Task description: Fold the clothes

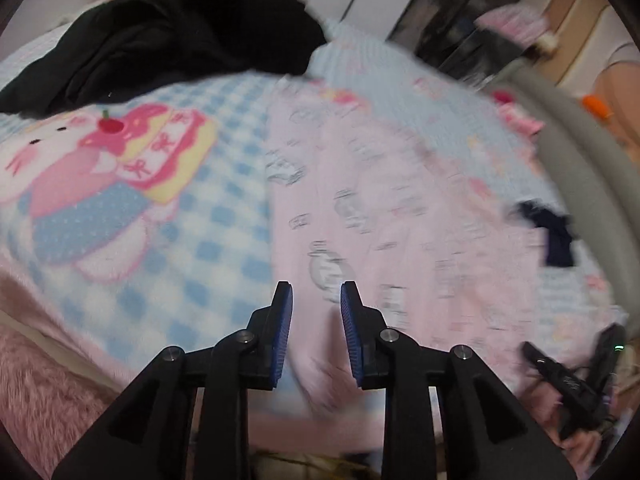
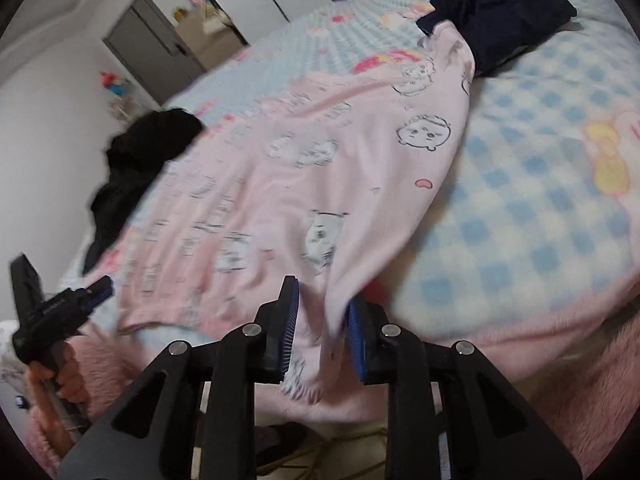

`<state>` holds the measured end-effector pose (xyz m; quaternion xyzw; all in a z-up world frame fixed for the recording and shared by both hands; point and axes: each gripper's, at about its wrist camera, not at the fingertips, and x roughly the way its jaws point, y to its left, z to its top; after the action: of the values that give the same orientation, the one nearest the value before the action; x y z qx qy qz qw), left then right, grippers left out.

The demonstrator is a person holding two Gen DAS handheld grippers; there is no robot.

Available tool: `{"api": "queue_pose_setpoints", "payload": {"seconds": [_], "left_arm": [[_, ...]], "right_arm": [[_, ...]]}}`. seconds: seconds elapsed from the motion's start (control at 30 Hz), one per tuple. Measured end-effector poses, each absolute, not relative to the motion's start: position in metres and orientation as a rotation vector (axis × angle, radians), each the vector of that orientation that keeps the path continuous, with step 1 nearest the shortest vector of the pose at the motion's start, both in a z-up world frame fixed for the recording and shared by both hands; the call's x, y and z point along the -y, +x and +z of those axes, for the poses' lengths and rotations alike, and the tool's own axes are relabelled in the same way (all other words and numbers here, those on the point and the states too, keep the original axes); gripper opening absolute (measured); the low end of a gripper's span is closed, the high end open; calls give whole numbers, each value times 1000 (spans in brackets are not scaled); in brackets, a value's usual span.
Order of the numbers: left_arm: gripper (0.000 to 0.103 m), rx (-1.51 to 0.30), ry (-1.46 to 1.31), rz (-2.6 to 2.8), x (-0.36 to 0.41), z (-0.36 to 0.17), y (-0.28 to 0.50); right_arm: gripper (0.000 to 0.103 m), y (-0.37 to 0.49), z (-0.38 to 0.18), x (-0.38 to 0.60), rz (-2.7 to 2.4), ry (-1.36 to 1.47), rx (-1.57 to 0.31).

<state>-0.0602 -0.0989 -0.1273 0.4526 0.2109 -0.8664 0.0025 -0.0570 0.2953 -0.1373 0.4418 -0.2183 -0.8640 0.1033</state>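
A pale pink garment (image 1: 384,208) printed with cartoon faces lies spread on the bed; it also shows in the right wrist view (image 2: 280,184). My left gripper (image 1: 316,300) is open above the garment's near edge, nothing between its blue pads. My right gripper (image 2: 323,300) is open, with a fold of the pink garment hanging between its pads; the pads do not press on it. The left gripper also shows at the left of the right wrist view (image 2: 98,292), and the right gripper at the lower right of the left wrist view (image 1: 568,376).
A black garment (image 1: 168,36) is heaped at the far side of the bed. A dark navy garment (image 2: 500,12) lies on the pink garment's far end. The checked blue cartoon blanket (image 1: 208,240) covers the bed. A fluffy pink rug (image 1: 44,396) lies below the bed edge.
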Motion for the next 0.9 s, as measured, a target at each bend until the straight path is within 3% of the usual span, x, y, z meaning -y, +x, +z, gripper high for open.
{"api": "queue_pose_setpoints", "payload": {"seconds": [0.1,0.17,0.2,0.23,0.27,0.3,0.4,0.5,0.57,0.67,0.7,0.77,0.9], "left_arm": [[37,-865,1450,-2691,116,-140,-70],[36,-1001,1466,-2666,128,-148,-77],[33,-1070,1474,-2651,133,-152,-80],[14,-1138,1480,-2635,139,-156,-84],[8,-1162,1472,-2632,142,-157,-84],[7,-1130,1444,-2643,142,-153,-82],[6,-1083,1346,-2645,150,-144,-70],[7,-1170,1277,-2626,166,-141,-60],[8,-1326,1323,-2611,173,-151,-65],[9,-1351,1380,-2622,164,-160,-76],[10,-1382,1398,-2620,160,-163,-79],[25,-1447,1408,-2614,156,-170,-80],[28,-1447,1417,-2616,152,-173,-79]], "right_arm": [[23,-64,-143,-301,-2540,1339,686],[28,-68,-147,-306,-2534,1362,714],[30,-70,-149,-308,-2531,1374,728],[31,-72,-151,-310,-2527,1385,742],[31,-74,-153,-312,-2523,1397,756],[30,-76,-155,-314,-2521,1409,766],[23,-75,-150,-301,-2611,1433,560],[23,-70,-146,-286,-2673,1421,385],[25,-69,-146,-291,-2647,1409,439],[28,-69,-148,-304,-2548,1373,641],[28,-70,-149,-302,-2547,1379,637],[28,-71,-151,-298,-2544,1393,629],[28,-73,-154,-290,-2539,1420,614]]}}
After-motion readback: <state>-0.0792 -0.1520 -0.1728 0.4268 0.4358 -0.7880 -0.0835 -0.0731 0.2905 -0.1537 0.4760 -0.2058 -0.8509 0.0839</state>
